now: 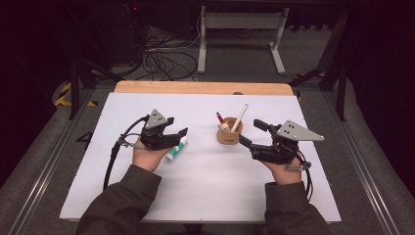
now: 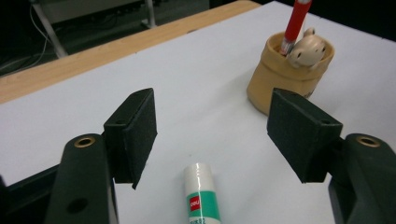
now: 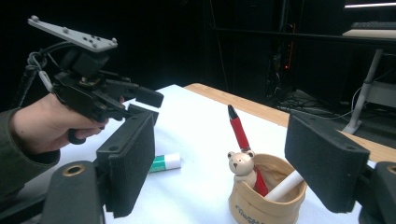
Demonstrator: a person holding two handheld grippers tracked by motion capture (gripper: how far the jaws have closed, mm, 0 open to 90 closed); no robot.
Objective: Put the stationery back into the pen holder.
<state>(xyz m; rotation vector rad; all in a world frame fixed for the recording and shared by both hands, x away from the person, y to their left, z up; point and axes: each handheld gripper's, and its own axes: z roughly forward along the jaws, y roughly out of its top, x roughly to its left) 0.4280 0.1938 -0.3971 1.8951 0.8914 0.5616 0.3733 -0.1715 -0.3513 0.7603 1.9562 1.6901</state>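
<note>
White-green glue stick [image 1: 175, 149] lies flat on the table [image 1: 205, 191], straddled by the left gripper [image 1: 177, 132], jaws wide, not gripping. Right gripper [image 1: 247, 133], wide and empty, sits at 3 o'clock of the pen cup [image 1: 228, 135].

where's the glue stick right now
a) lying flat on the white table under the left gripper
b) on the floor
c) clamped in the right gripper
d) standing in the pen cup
a: the glue stick lies flat on the white table below the open left gripper, apart from the pen cup.
</note>
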